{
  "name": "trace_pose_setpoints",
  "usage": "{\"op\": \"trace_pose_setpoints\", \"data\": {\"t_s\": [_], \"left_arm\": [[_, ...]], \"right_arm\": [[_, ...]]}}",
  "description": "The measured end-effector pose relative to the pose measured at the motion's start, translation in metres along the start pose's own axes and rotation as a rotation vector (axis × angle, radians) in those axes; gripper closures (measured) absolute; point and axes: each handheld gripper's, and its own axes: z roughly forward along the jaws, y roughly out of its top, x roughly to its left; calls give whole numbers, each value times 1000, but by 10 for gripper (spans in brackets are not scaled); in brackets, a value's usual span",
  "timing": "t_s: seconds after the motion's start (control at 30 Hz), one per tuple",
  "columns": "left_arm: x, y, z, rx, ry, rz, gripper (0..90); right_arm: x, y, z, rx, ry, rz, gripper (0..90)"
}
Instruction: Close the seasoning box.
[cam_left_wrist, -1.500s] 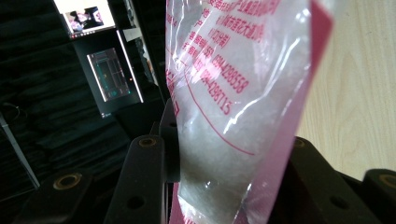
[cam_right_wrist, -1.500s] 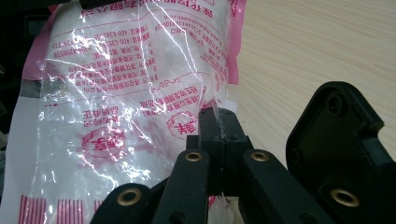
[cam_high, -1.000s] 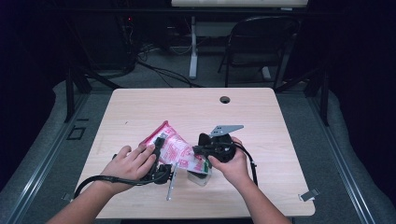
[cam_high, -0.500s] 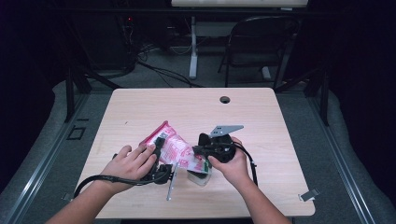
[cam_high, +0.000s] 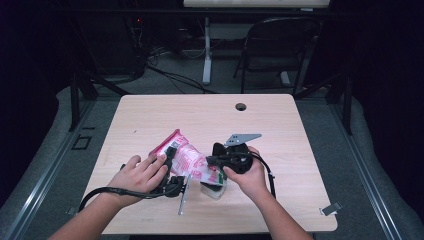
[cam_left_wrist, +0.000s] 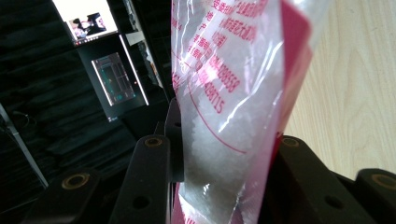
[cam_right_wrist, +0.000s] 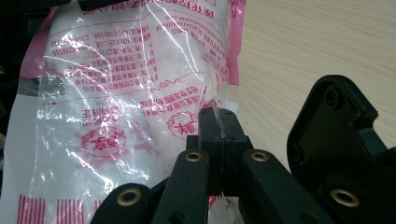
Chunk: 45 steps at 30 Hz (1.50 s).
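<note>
A clear and pink plastic bag (cam_high: 190, 161) of white granules is held above the table between both hands. My left gripper (cam_high: 172, 169) grips its left part, and in the left gripper view the bag (cam_left_wrist: 224, 93) fills the gap between the two black jaws of that gripper (cam_left_wrist: 219, 156). My right gripper (cam_high: 214, 161), with a grey plate on top, is at the bag's right end. In the right gripper view this gripper (cam_right_wrist: 218, 122) has its jaws pressed together on a clear edge of the bag (cam_right_wrist: 116, 93). A small clear container (cam_high: 212, 191) stands under that end.
A thin metal rod (cam_high: 183, 196) lies on the wooden table (cam_high: 200, 115) near its front edge. The table has a round cable hole (cam_high: 241, 106) at the back. A folding chair (cam_high: 280, 45) and cables stand on the floor beyond.
</note>
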Motion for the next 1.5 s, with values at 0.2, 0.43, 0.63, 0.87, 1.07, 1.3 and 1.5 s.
{"op": "trace_pose_setpoints", "data": {"t_s": [0.2,0.43,0.63,0.87,1.07,1.3,1.5], "left_arm": [[1,1,0,-3,9,12,700],[2,1,-1,-4,7,14,701],[4,1,-1,-3,12,18,701],[7,1,-1,-7,24,25,702],[7,1,0,-4,17,23,702],[9,1,-1,-7,27,37,703],[9,1,-1,-6,38,43,703]], "right_arm": [[0,0,0,3,0,-2,900],[0,1,0,0,0,4,900],[0,1,-2,-1,-3,-2,900],[0,3,-3,-4,-5,-5,900],[0,3,-3,-6,-6,-5,900],[0,4,-4,-6,-7,-8,900],[0,4,-4,-9,-8,-5,900]]}}
